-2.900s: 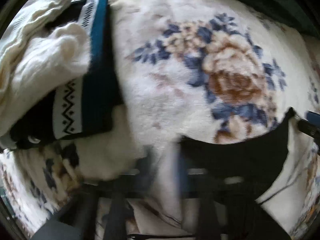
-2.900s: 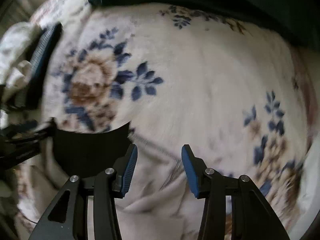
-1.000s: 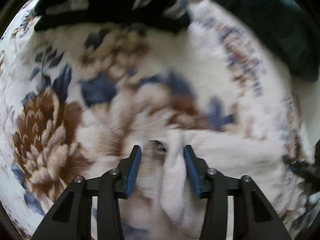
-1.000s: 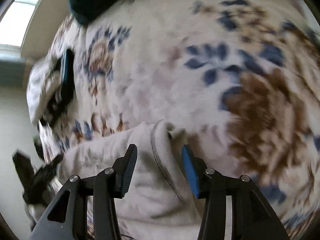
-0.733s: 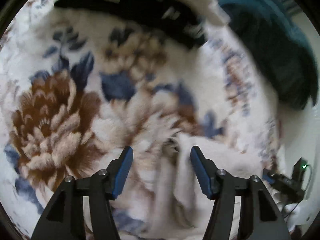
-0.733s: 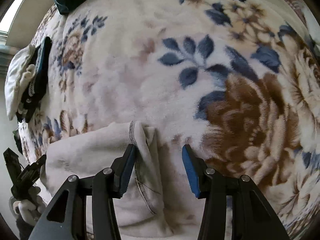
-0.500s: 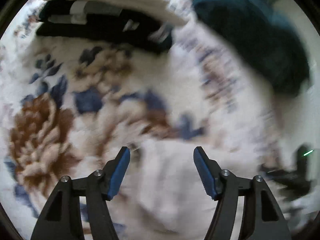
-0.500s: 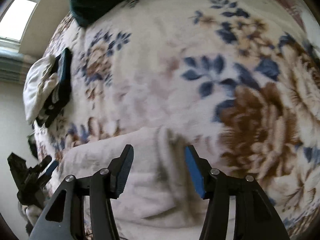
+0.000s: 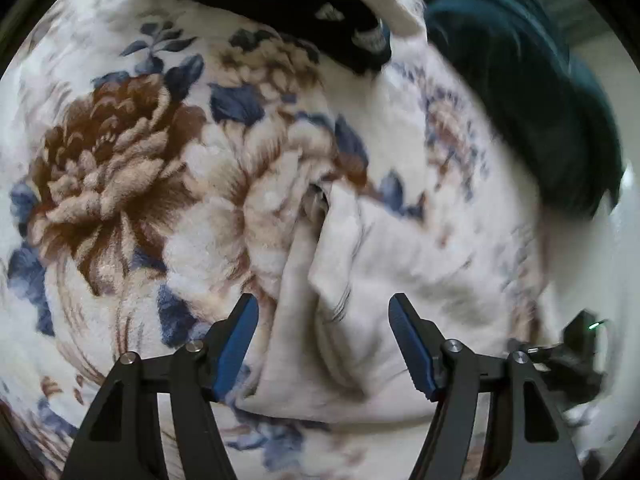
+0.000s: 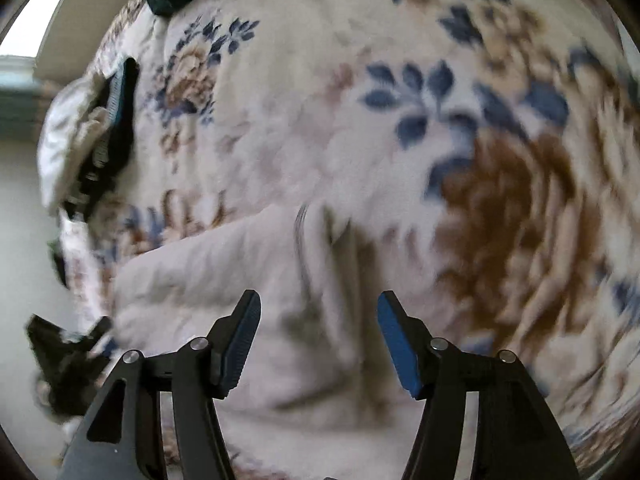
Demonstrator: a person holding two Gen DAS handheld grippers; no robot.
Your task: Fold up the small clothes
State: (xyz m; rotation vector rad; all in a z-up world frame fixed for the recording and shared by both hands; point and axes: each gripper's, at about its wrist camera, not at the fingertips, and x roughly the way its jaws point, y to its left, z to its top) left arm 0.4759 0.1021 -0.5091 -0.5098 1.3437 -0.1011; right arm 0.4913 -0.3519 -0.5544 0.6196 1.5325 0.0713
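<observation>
Both sets of jaws have just been opening, and since a second ago our left gripper (image 9: 323, 322) and right gripper (image 10: 319, 320) have let go of the cream garment (image 9: 360, 300): the pinched ridges of cloth that stood between the blue pads then now lie slack below them. The garment is still under each pair of jaws, but the pads stand clear of it on both sides, so we hold nothing. We judge that a fold has just been laid down and released, and that the next step is either another fold or moving the piece to the pile.

The garment lies on the floral blanket (image 9: 120, 168), in its nearer part, with one folded end under each gripper. It is a soft, matte knit, pale cream, with a stitched hem (image 10: 300, 248) showing at the right end and a thick doubled flap at the left. The blanket is deep, fluffy plush with brown peonies and blue leaves; thin cloth will sink into it slightly. Toward the blanket's far edge sits a stack of dark and white clothes (image 9: 280, 4), and beside it a dark green cushion (image 9: 520, 100).
</observation>
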